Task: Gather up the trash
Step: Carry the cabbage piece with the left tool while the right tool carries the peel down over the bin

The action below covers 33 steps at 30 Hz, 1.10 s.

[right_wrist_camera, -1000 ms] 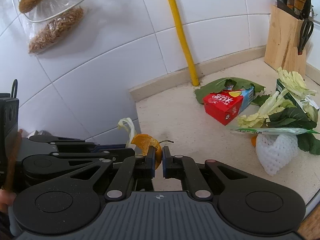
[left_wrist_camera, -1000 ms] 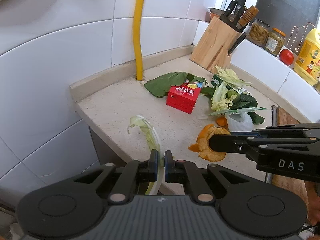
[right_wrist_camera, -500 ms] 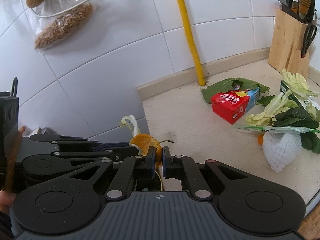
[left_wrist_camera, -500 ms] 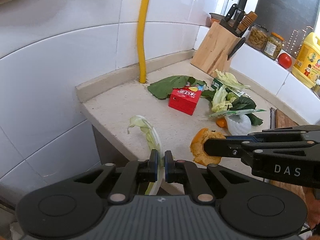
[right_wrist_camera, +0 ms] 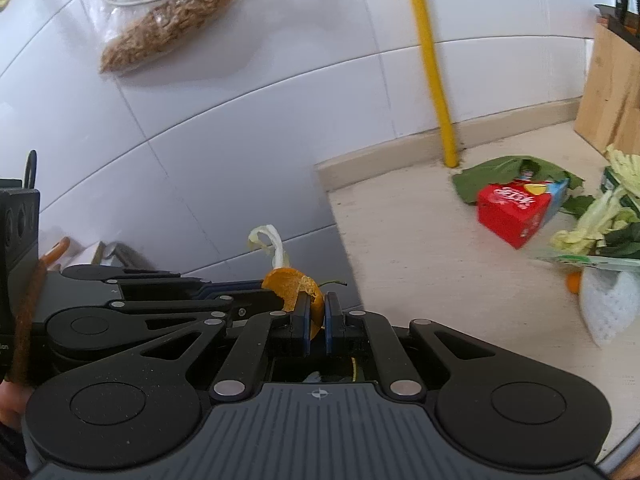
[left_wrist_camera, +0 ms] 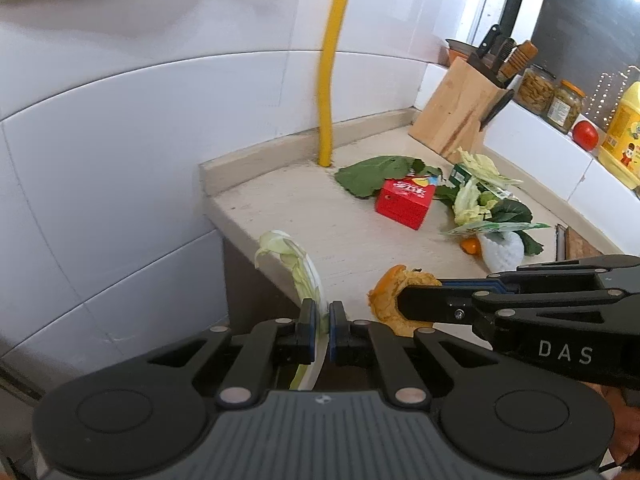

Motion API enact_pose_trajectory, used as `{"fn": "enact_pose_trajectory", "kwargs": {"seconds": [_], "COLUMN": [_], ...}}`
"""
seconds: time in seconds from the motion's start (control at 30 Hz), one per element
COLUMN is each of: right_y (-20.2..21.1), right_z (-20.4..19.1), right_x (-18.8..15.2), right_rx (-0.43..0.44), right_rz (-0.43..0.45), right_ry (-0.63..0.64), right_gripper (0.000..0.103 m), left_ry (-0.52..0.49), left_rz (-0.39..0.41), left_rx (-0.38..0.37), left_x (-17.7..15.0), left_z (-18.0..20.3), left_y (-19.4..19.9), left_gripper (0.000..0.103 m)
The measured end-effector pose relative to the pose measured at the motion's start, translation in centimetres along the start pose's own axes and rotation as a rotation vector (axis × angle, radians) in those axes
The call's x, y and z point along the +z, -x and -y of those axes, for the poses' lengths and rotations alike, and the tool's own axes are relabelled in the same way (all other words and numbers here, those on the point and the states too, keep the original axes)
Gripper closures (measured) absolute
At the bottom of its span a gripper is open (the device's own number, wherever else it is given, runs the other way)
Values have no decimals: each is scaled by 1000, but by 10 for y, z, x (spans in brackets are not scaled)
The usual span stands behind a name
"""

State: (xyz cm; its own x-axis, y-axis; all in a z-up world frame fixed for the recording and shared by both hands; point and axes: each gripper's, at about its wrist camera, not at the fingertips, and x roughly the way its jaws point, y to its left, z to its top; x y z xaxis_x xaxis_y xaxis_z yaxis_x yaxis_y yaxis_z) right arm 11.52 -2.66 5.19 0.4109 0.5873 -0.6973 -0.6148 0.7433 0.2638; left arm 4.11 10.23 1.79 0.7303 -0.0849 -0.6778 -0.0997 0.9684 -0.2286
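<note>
My left gripper (left_wrist_camera: 319, 322) is shut on a pale green cabbage leaf (left_wrist_camera: 298, 266) that curls up above its pads, held past the counter's left edge. My right gripper (right_wrist_camera: 316, 314) is shut on a piece of orange peel (right_wrist_camera: 290, 284). In the left wrist view the right gripper (left_wrist_camera: 404, 300) reaches in from the right with the orange peel (left_wrist_camera: 386, 294) at its tip. On the counter lie a red carton (left_wrist_camera: 405, 202), a large green leaf (left_wrist_camera: 372, 174), a heap of leafy scraps (left_wrist_camera: 486, 200) and a white foam net (left_wrist_camera: 500, 248).
A beige counter (left_wrist_camera: 304, 208) ends at a left edge beside white wall tiles. A yellow pipe (left_wrist_camera: 330, 80) runs down the wall to the counter. A wooden knife block (left_wrist_camera: 460, 116) stands at the back; jars (left_wrist_camera: 536, 90), a tomato (left_wrist_camera: 585, 135) and an oil bottle (left_wrist_camera: 624, 136) sit on a ledge.
Both grippers, still holding the leaf and the peel, have drifted left off the counter's edge; the counter and its trash now sit further right in both views.
</note>
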Motion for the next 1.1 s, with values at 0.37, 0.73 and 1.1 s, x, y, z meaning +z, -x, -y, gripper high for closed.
{"fn": "enact_pose_trajectory", "kwargs": {"seconds": [0.37, 0.73, 1.1], "right_y": [-16, -28, -50], "right_z": [-35, -68, -90], "right_x": [-4, -7, -9], "right_rx": [17, 19, 20], "right_rz": [-11, -20, -39], "right_ry": [13, 32, 42], "right_gripper": [93, 93, 93], "left_ry": [15, 34, 71], "left_rz": [11, 43, 66], "left_rx": [18, 18, 40], "left_x": [-11, -19, -28], "left_z": [-29, -57, -83], "left_y": [17, 32, 33], "left_gripper": [99, 99, 99]}}
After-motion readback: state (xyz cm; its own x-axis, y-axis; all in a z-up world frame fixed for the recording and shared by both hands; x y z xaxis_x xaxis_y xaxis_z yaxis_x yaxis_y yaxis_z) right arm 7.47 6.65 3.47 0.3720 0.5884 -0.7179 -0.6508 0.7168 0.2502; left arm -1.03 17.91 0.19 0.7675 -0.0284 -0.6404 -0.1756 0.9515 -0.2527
